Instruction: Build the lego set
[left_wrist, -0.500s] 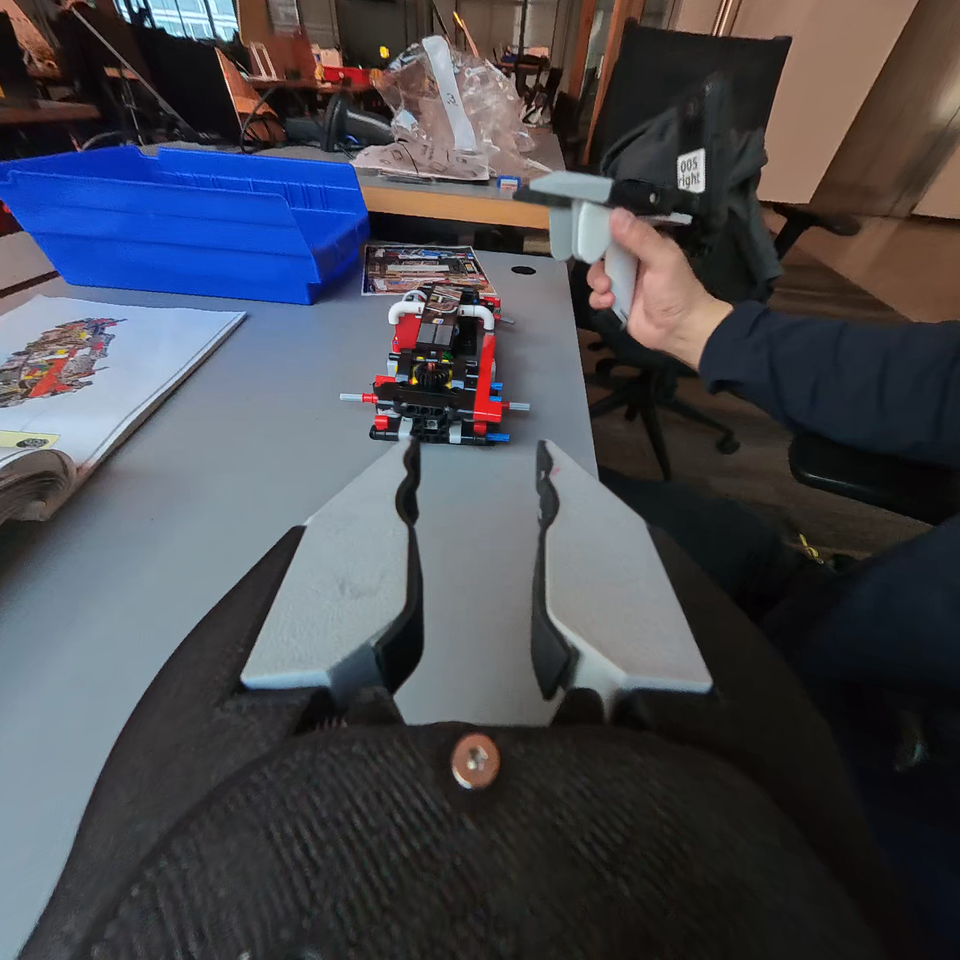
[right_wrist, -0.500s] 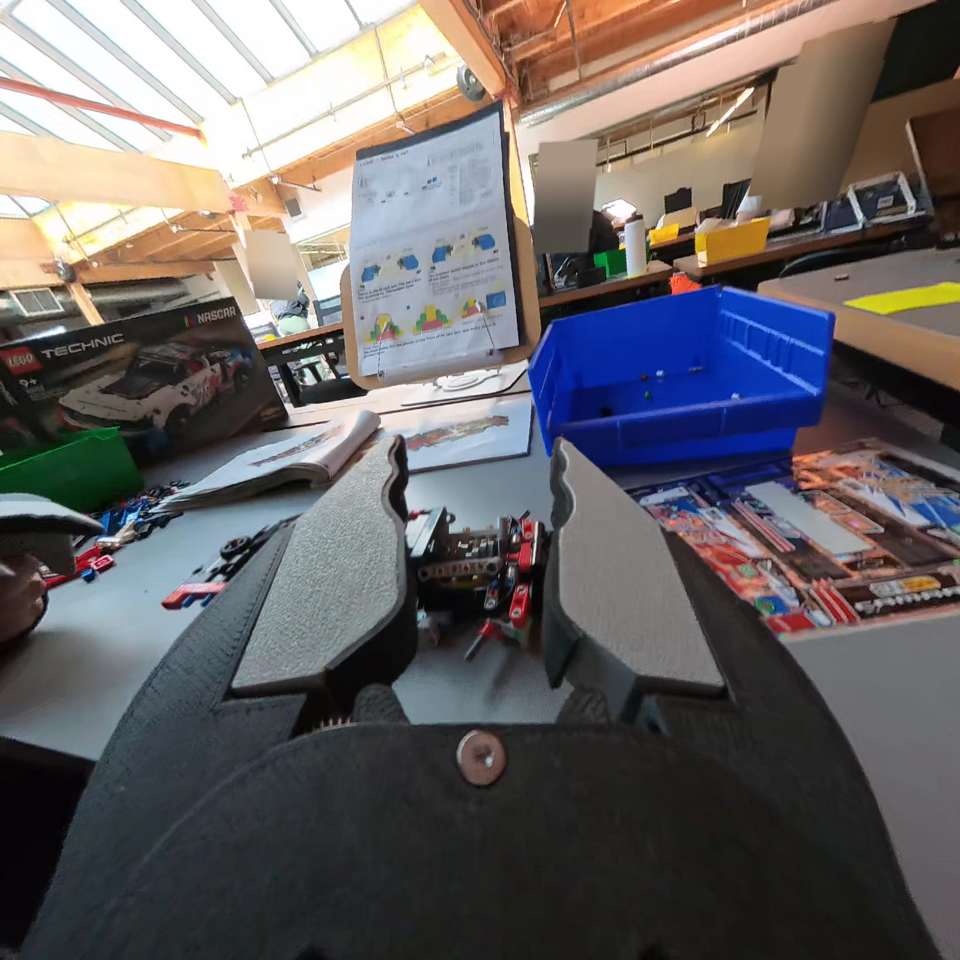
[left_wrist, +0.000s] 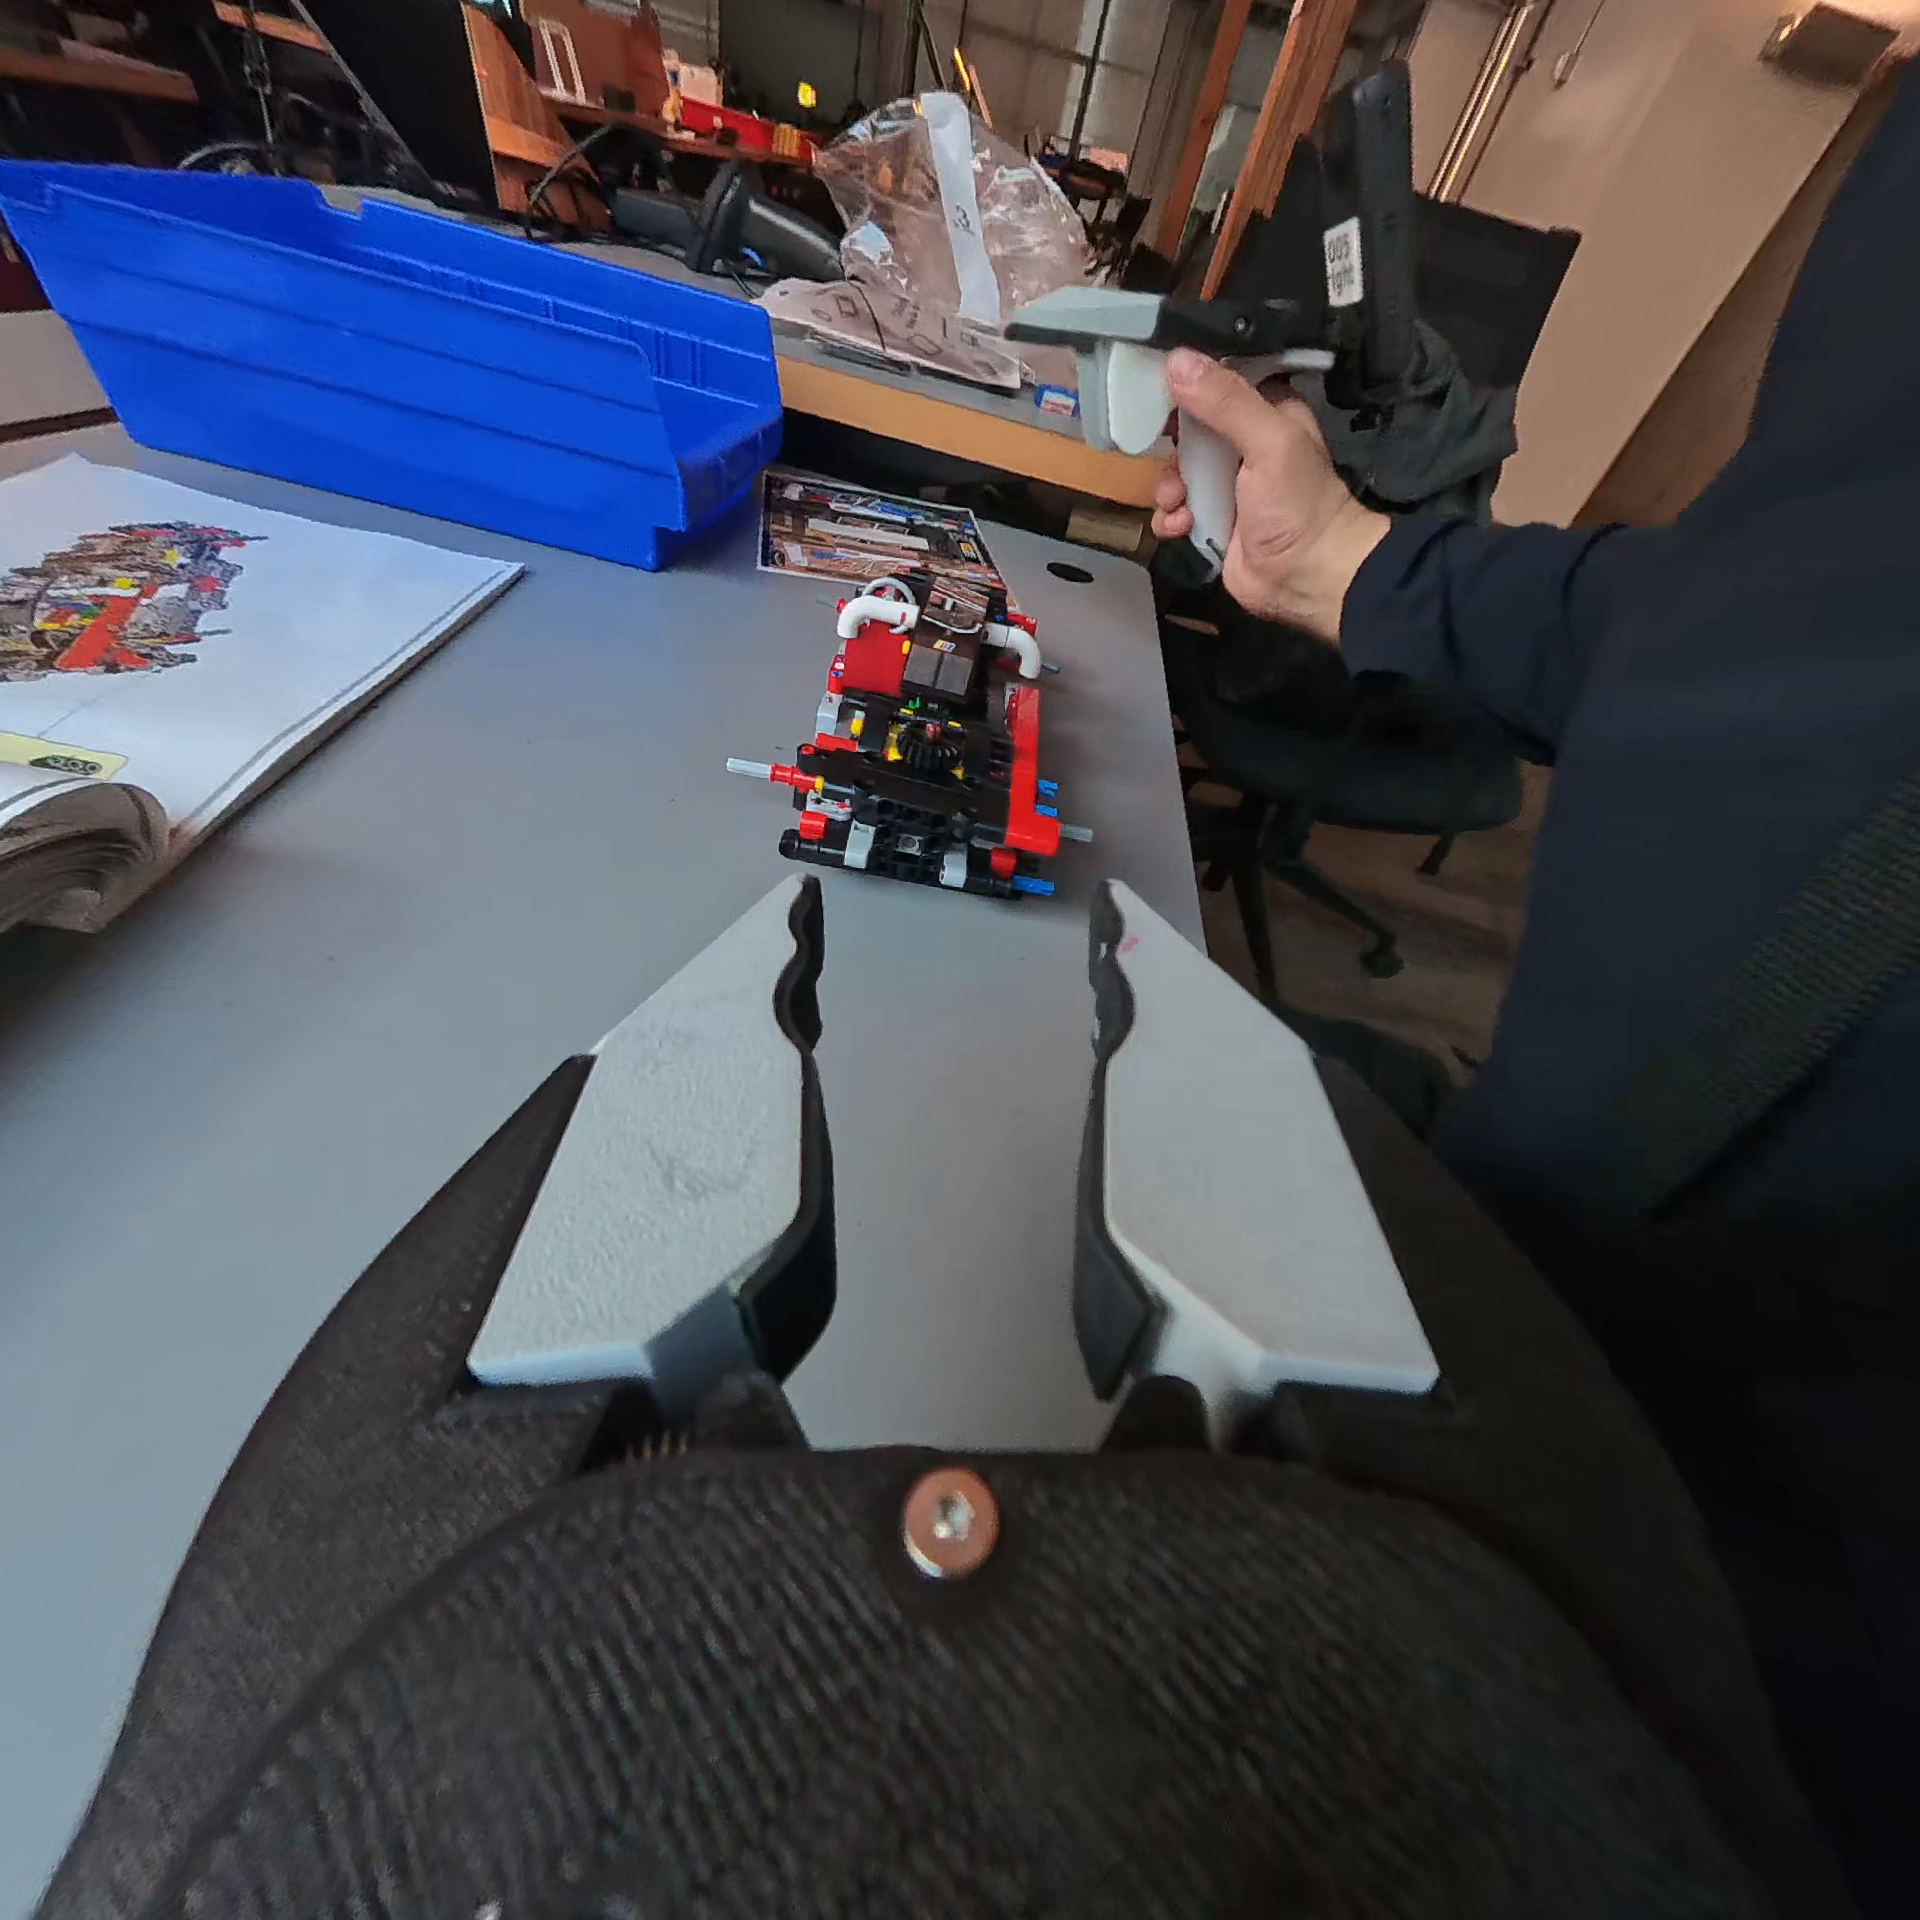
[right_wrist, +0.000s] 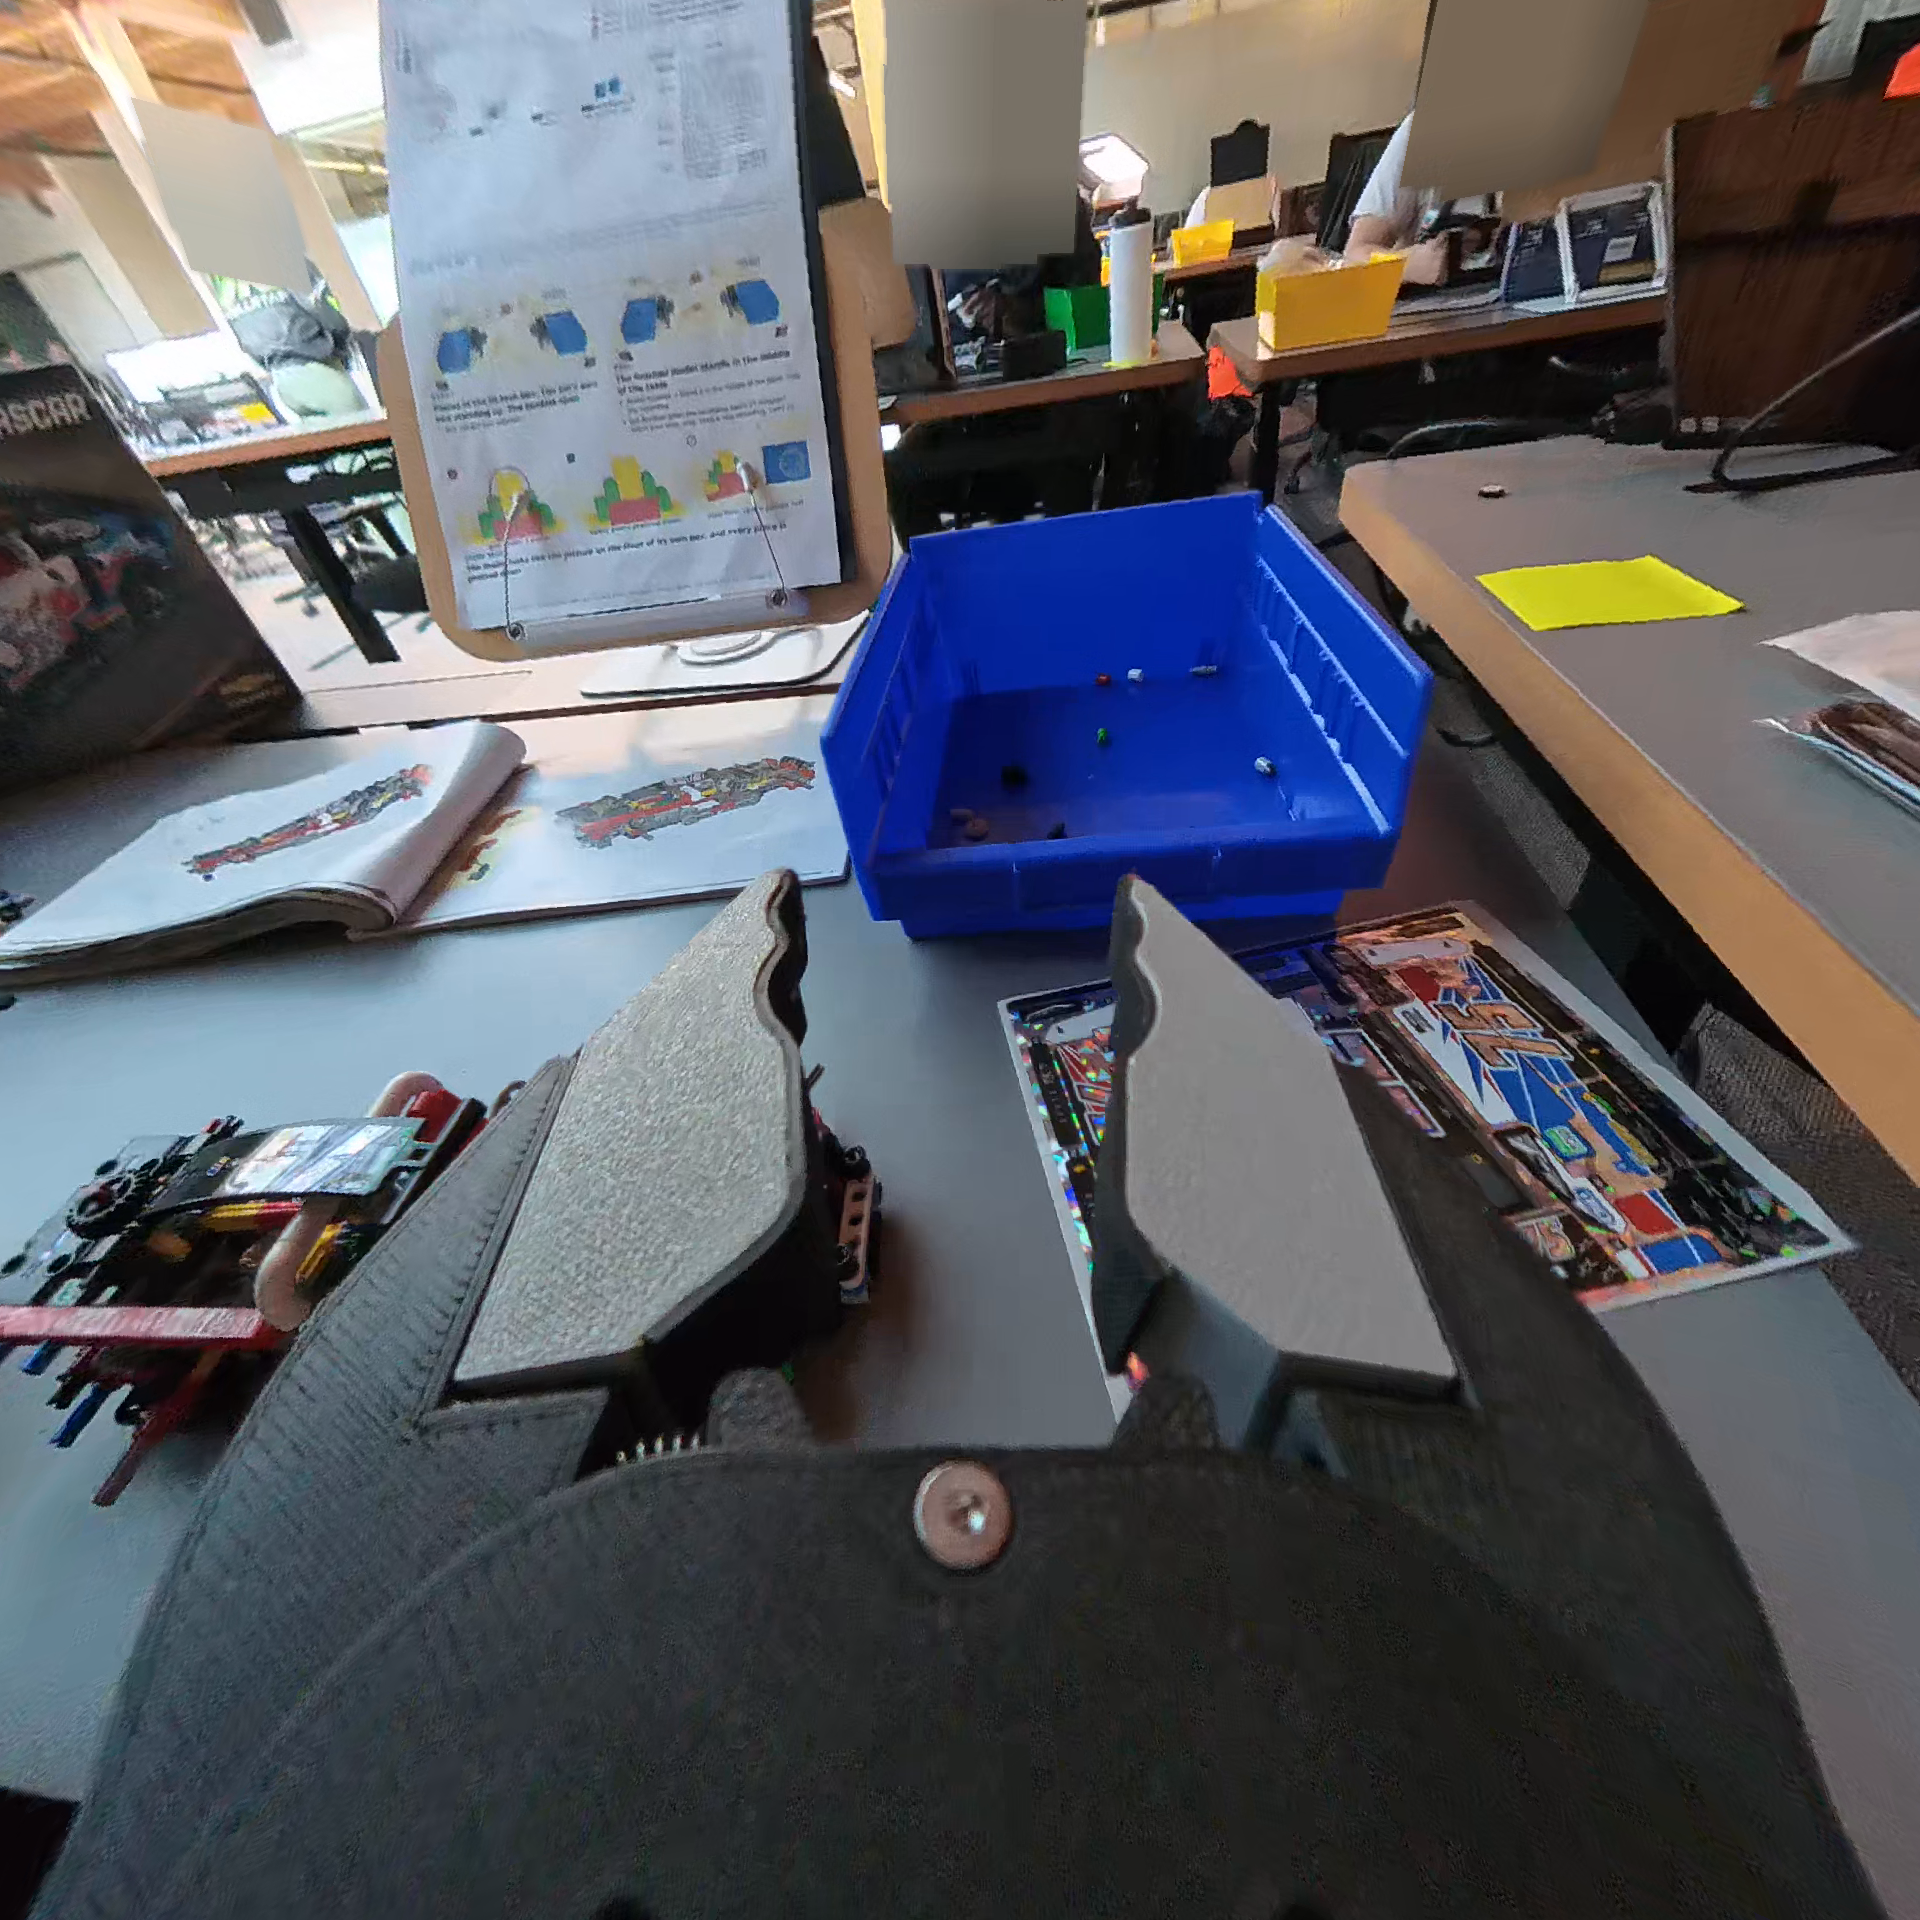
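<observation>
on the grey counter (left_wrist: 416, 935), the red-and-black brick-built car chassis (left_wrist: 925, 758) lies just ahead of the left gripper (left_wrist: 951, 914), whose fingers are spread and bare. the right gripper (right_wrist: 956, 935), fingers likewise parted on nothing, hangs above it, the chassis (right_wrist: 229, 1195) beside its left finger (right_wrist: 665, 1143), the blue bin (right_wrist: 1122, 883) ahead.

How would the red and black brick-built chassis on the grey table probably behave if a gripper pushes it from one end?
The brick-built chassis lies flat with no wheels fitted, so it would likely slide, not roll. It looks stiff, being built on long beams. The thin axles sticking out sideways and the small clipped-on parts look fragile; they could snag or pop off. It probably weighs little on the smooth table.
</observation>
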